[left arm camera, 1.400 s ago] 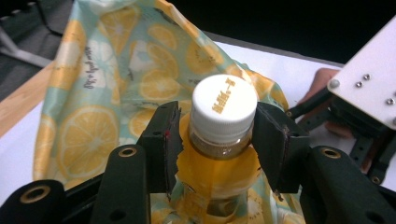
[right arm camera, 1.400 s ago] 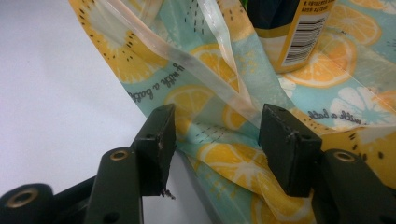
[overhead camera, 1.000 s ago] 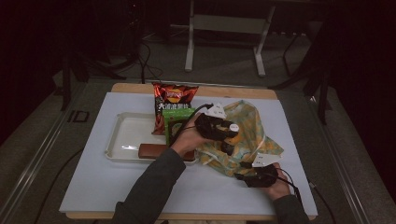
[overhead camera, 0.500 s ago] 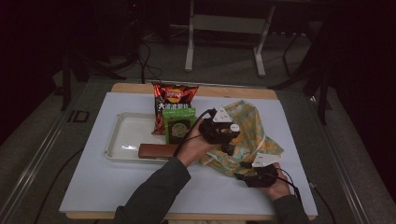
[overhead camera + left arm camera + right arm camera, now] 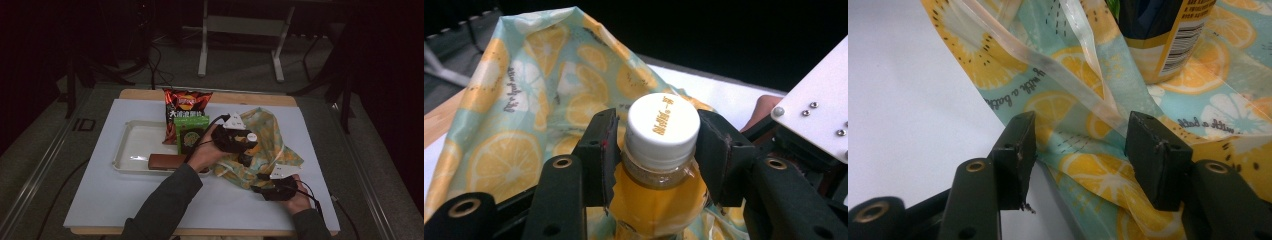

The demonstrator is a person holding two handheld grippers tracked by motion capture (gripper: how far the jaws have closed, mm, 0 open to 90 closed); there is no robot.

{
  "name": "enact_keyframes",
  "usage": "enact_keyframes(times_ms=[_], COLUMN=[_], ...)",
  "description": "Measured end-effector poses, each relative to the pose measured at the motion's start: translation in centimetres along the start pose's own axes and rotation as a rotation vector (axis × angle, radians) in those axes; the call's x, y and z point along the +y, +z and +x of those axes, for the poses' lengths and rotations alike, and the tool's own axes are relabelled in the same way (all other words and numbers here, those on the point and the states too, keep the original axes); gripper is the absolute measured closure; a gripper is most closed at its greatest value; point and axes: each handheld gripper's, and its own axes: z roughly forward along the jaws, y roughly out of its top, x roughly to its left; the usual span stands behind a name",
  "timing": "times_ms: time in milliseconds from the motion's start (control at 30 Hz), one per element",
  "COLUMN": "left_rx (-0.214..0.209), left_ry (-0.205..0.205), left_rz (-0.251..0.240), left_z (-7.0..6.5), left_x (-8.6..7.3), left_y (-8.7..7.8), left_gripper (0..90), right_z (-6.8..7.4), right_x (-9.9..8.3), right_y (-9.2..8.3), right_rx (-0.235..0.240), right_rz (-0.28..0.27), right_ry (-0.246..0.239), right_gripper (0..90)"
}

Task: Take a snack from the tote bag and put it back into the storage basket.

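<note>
Your white tabletop [image 5: 125, 210] is carrying a white tray [image 5: 131, 150] at its left and a lemon-print bag [image 5: 270, 145] lying open at its right. A chip bag [image 5: 187, 102] and a green box [image 5: 191, 134] are standing at the tray's right end, with a brown bar [image 5: 167, 161] lying before them. Your left gripper [image 5: 656, 150] is hovering over the bag with a juice bottle [image 5: 659, 195] between its jaws, which have just been opening and are standing slightly off the neck. Your right gripper [image 5: 1080, 145] is reaching to the bag's near edge, jaws wide with a fold of the rim between them, unpinched.
</note>
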Motion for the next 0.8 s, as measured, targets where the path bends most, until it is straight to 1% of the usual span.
enact_keyframes(times_ms=[100,200,300,333,467,600,667,700,800], left_rx=[-0.045,-0.067,-0.071,-0.071,-0.081,-0.095,-0.095,-0.096,-0.096], left_ry=[-0.008,0.017,0.042,0.043,0.037,0.016,0.017,0.01,0.006], left_rz=[-0.007,0.004,0.009,0.008,0.004,0.005,0.008,0.005,0.002], left_z=[0.7,0.8,0.8,0.7,0.9,1.1,1.2,1.3,1.2], left_x=[0.0,0.3,0.5,0.5,0.4,0.3,0.3,0.2,0.3], left_y=[0.2,0.5,0.7,0.7,0.6,0.6,0.6,0.5,0.5], left_gripper=[51.7,53.5,56.6,56.9,57.1,54.8,53.9,53.9,54.9], right_z=[0.0,0.0,0.0,0.0,0.0,0.0,0.0,0.0,0.0], right_x=[0.0,0.0,0.0,0.0,0.0,0.0,0.0,0.0,0.0], right_y=[0.0,0.0,0.0,0.0,0.0,0.0,0.0,0.0,0.0], right_rx=[0.001,0.001,0.002,0.002,0.002,0.001,0.001,0.002,0.003], right_rz=[-0.001,-0.001,-0.001,-0.001,-0.001,0.0,-0.001,-0.001,-0.002], right_ry=[0.001,0.001,0.002,0.002,0.002,0.001,0.002,0.002,0.003], right_gripper=[45.7,45.7,45.7,45.7,45.7,45.7,45.7,45.7,45.7])
